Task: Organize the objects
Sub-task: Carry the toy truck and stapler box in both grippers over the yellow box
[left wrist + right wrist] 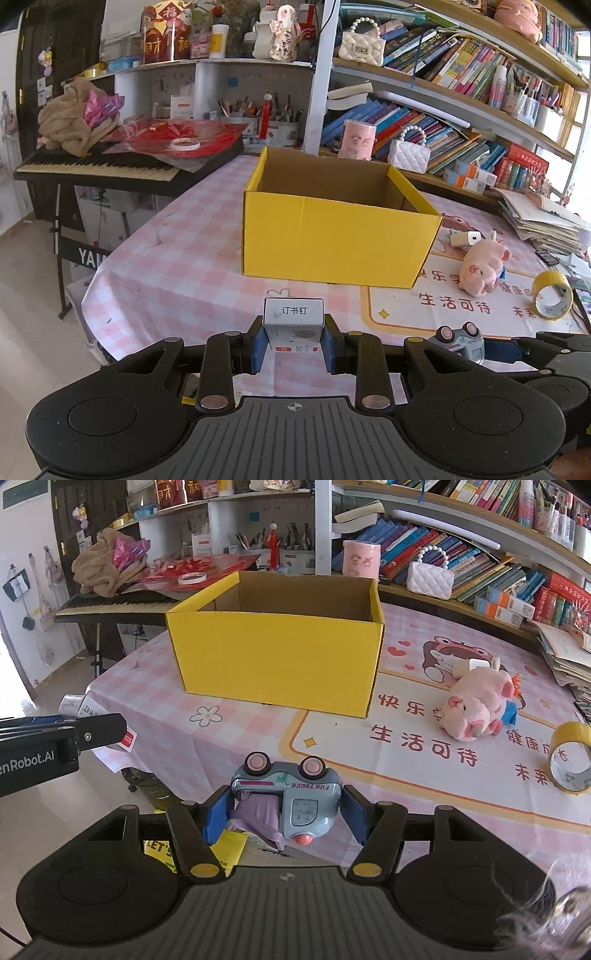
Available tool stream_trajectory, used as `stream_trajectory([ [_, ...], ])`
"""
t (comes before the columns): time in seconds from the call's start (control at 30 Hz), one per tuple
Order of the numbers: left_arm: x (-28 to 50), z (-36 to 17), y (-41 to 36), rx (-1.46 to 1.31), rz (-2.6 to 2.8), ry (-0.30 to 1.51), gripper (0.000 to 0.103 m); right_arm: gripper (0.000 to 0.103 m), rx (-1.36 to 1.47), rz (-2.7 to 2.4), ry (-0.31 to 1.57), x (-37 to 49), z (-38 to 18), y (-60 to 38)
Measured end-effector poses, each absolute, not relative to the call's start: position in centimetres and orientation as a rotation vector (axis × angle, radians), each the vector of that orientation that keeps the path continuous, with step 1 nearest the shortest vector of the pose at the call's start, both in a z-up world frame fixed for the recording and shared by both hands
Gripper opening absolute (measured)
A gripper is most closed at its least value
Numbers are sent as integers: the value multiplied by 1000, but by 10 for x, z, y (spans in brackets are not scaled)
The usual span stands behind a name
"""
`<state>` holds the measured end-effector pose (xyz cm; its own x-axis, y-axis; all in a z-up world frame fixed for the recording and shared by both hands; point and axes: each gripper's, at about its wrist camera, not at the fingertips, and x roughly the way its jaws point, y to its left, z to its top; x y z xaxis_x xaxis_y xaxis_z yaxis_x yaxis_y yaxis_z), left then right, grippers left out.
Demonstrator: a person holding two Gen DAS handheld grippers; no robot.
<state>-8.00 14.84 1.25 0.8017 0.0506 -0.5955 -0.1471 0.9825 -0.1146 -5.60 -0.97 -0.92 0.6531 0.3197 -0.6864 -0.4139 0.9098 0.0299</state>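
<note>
Standing open-topped on table, yellow box, inside partly hidden.

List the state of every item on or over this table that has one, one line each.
yellow box: open top, upright, no contents visible.
left gripper: shut on small staples box.
right gripper: shut on toy truck, wheels up.
plush pig: lying on the table, untouched.
yellow tape roll: standing on edge.
</note>
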Motion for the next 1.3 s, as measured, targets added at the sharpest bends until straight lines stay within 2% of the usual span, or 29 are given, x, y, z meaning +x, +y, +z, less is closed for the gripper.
stream_trajectory([
  [0.77, -61, 35, 154, -154, 65, 573, 28, 61, -110, 392, 759, -31, 5, -6],
  [1.13, 1, 83, 145, -114, 37, 434, 28, 61, -139, 420, 505, 34, 67, -2],
  [1.3, 49, 83, 145, -101, 53, 462, 28, 61, -202, 462, 454, 83, 73, 9],
])
